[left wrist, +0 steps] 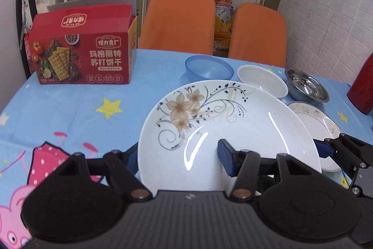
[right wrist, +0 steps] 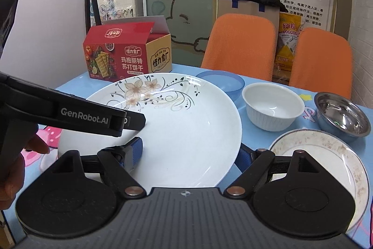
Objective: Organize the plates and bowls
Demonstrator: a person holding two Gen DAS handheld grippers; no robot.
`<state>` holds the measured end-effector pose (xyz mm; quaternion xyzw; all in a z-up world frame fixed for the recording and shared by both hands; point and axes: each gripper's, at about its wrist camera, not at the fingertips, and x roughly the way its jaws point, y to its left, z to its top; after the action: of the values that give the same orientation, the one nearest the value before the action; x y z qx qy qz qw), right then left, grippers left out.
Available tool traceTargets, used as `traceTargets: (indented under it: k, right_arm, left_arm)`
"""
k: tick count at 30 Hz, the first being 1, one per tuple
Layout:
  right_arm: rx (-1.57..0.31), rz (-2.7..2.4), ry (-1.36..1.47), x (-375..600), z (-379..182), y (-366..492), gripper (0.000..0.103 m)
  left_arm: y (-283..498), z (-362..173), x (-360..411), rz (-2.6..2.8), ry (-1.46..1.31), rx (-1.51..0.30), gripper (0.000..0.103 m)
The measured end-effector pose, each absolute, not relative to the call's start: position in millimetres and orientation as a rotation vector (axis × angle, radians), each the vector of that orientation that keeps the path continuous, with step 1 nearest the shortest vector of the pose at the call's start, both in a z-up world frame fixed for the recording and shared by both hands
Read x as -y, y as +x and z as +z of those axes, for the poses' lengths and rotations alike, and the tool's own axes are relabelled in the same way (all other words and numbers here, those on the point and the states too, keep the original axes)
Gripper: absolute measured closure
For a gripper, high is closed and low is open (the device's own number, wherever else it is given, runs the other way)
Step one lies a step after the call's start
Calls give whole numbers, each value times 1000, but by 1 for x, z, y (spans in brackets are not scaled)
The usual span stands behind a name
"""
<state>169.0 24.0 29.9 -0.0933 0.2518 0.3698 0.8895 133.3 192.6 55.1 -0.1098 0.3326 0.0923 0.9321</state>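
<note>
Both grippers, left gripper [left wrist: 179, 159] and right gripper [right wrist: 190, 152], clamped on flower plate [left wrist: 223, 123] rims; dirty plate [right wrist: 326, 151] at right gripper's 2 o'clock, nearer right hand.

The left gripper [left wrist: 179, 156] is pitched downward. Its blue-padded fingers [left wrist: 225, 156] are set on either side of the rim of a large flowered plate [left wrist: 233, 118]: one pad lies on the plate's upper face, the other is largely hidden beneath its near left edge. The right gripper [right wrist: 188, 153] is likewise angled down, with one blue pad resting on the plate's upper face and the other tucked under the right rim. Both pairs of jaws are closed on the plate, which is gripped from two sides. In the right wrist view, the left gripper's black arm is seen crossing from the left, and fingers of the person's hand [right wrist: 14, 162] are seen below it.
</note>
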Motion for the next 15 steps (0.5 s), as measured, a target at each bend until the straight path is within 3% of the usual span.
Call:
traceTargets:
  k: [15]
  right_arm:
    - [-592,751,-207,-3,-2,92,0]
  left_arm:
    - [56,21,-164,188,-257,-740,47]
